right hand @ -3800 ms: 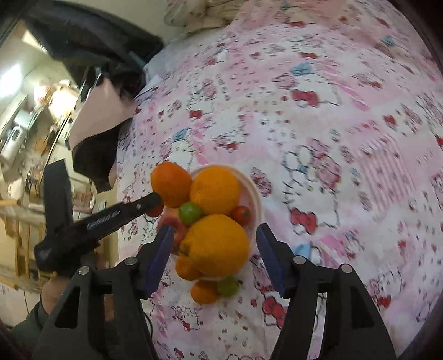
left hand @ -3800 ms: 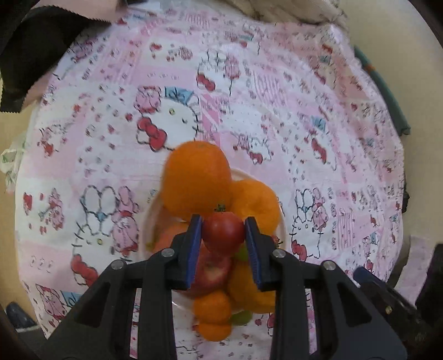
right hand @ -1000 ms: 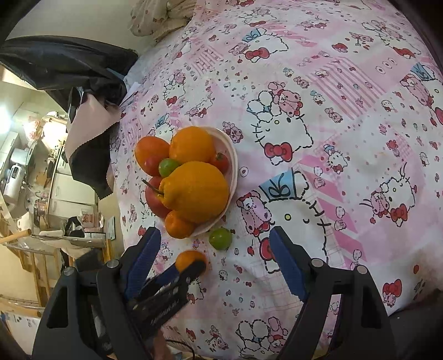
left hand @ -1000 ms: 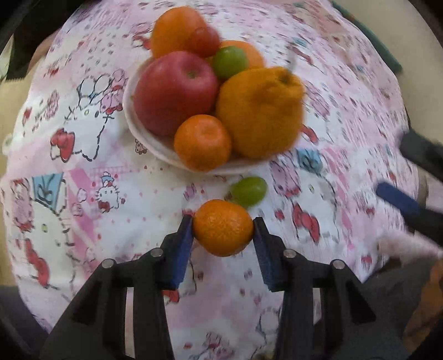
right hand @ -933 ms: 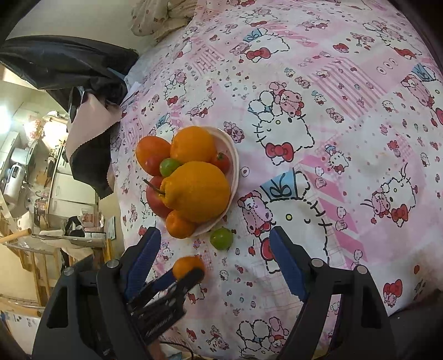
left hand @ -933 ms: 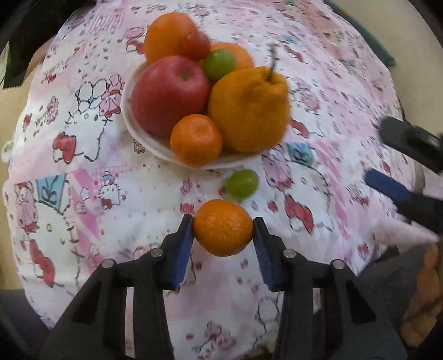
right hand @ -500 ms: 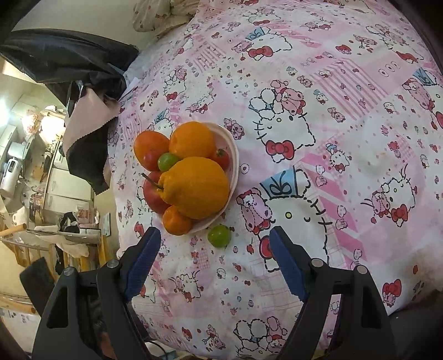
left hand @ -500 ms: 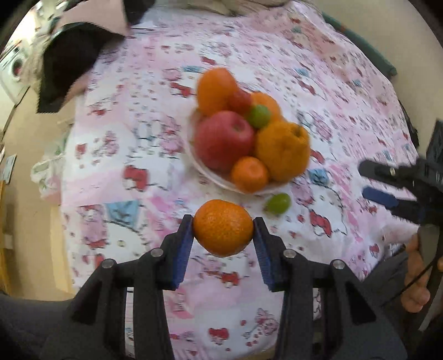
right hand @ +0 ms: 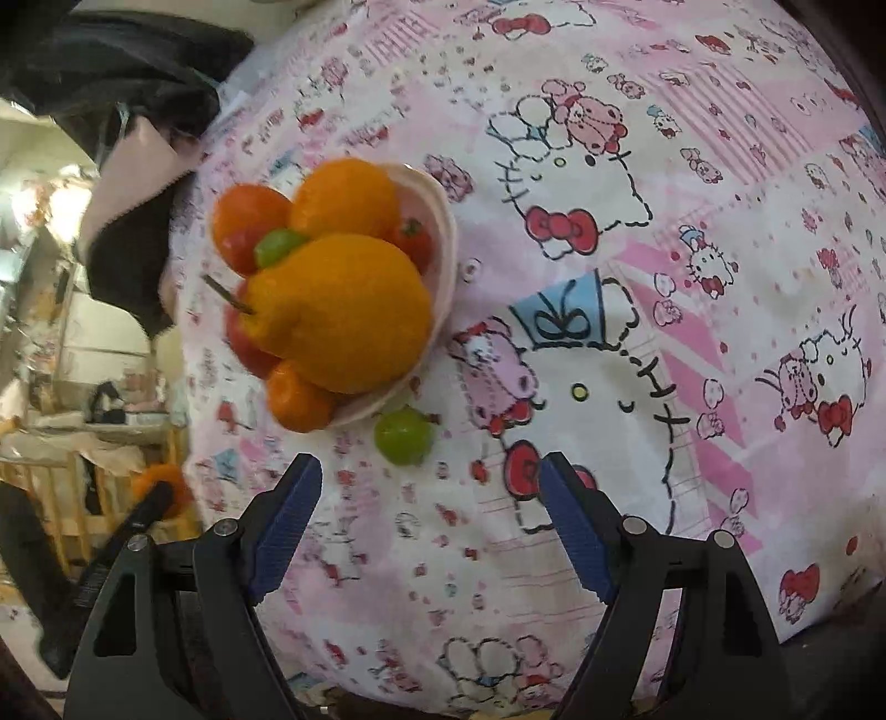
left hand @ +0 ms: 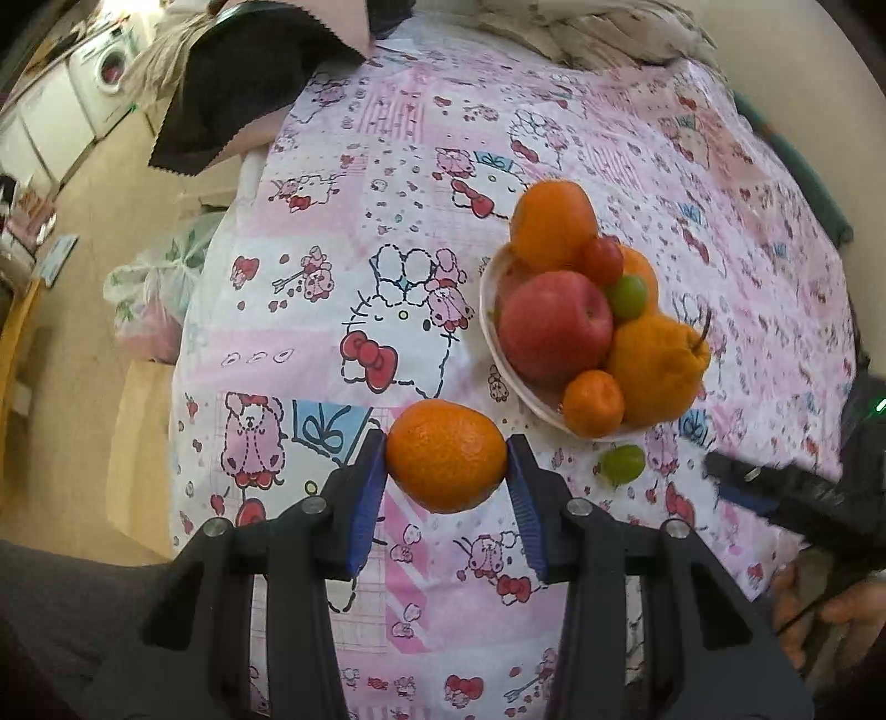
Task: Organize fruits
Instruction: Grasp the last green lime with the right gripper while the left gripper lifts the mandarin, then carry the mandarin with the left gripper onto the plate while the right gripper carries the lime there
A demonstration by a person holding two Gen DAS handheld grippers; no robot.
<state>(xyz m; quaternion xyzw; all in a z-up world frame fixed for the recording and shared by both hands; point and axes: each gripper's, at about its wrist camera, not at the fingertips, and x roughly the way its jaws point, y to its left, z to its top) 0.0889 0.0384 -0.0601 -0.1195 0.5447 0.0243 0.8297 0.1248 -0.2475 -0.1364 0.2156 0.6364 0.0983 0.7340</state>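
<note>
My left gripper [left hand: 446, 462] is shut on a small orange [left hand: 446, 455] and holds it above the pink patterned cloth, left of the plate. A white plate [left hand: 487, 310] holds a red apple [left hand: 554, 327], a big knobbly orange [left hand: 656, 363], a mandarin [left hand: 592, 401], more oranges, a green fruit and a cherry tomato. A loose green fruit [right hand: 402, 435] lies on the cloth beside the plate [right hand: 443, 232]. My right gripper [right hand: 429, 498] is open and empty, just short of that green fruit. The left gripper with its orange shows blurred at the left edge of the right wrist view [right hand: 160, 487].
The pink cartoon-print cloth [left hand: 387, 232] covers a table whose left edge drops to the floor. A black and pink cloth [left hand: 249, 94] lies at the far corner. A plastic bag [left hand: 149, 293] sits on the floor. Rumpled bedding [left hand: 581, 33] lies beyond the far edge.
My left gripper has lifted the small orange up and back to the left, away from the plate. My right gripper has moved down and closer to the loose green fruit.
</note>
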